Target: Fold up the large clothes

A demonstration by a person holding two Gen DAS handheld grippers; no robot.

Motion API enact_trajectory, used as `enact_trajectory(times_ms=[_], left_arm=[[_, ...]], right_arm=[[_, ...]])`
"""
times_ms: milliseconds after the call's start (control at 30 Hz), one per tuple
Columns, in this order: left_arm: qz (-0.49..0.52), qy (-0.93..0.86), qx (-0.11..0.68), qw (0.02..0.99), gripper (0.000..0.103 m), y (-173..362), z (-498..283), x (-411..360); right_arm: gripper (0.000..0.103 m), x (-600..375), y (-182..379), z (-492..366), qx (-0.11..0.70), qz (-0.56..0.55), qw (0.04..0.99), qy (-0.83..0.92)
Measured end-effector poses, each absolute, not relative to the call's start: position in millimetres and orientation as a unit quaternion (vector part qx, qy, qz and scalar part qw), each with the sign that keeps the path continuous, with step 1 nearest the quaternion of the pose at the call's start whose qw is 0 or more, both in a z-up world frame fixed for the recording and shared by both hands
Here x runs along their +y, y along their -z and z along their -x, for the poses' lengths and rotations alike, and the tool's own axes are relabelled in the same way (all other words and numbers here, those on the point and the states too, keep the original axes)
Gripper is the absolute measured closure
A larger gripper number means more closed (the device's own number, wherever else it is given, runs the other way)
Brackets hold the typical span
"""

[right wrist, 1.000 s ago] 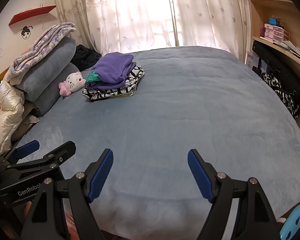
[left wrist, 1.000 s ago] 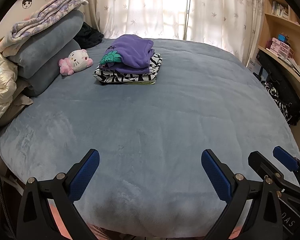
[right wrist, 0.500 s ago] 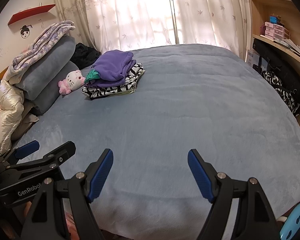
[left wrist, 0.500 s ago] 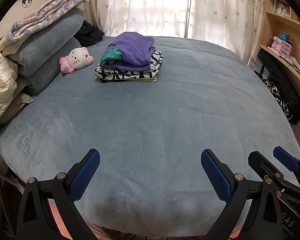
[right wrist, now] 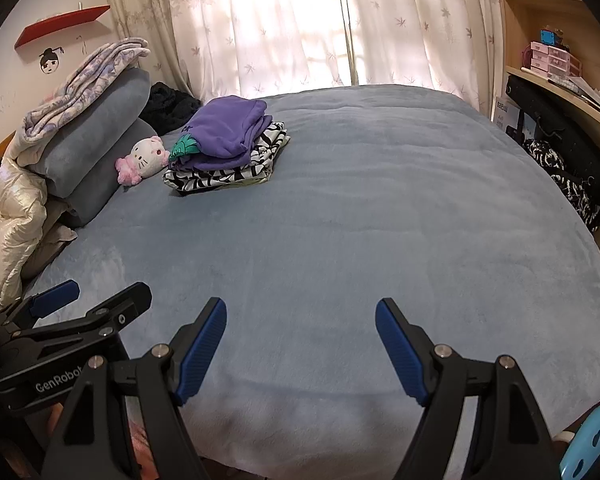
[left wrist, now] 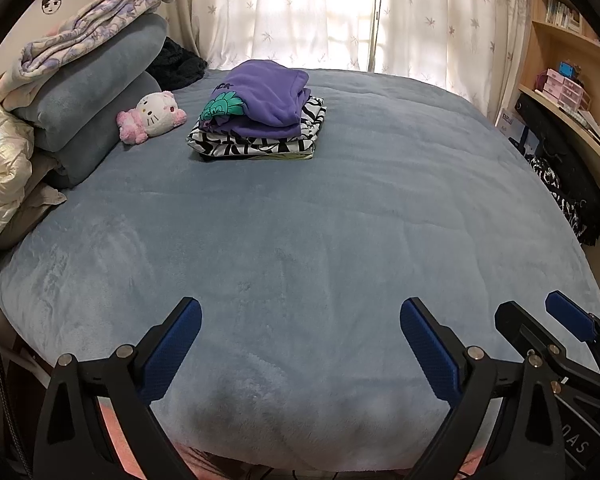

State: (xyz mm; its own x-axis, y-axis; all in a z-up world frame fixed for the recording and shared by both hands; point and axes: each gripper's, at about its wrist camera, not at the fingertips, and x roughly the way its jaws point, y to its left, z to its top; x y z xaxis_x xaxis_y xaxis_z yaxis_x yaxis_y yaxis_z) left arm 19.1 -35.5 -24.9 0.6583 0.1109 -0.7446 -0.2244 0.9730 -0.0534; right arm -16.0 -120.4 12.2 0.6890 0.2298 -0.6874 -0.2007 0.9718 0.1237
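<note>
A folded purple garment lies on top of a folded black-and-white patterned one, stacked at the far left of the blue-grey bed. My left gripper stands open over the bed's near edge with nothing between its blue pads. My right gripper is open too and holds nothing. They hover side by side: the right gripper shows at the left wrist view's lower right, the left gripper at the right wrist view's lower left.
A white and pink plush cat lies left of the stack, beside rolled grey blankets topped by a lilac quilt. A shiny white duvet bulges at the left edge. Shelves and a black bag line the right wall. Curtains hang behind.
The stack and plush sit slightly lower in the views than a second ago, by a small camera shift. Both grippers stay open.
</note>
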Motion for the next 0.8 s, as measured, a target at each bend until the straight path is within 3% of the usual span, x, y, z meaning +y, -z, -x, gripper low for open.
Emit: enact_trajectory(times_ms=[800], left_arm=[[0.069,-0.084,0.416,0.903,0.006,31,-22,-24]], right_arm=[[0.026,-122,-9,13,0.389,-0.015,0.914,-0.117]])
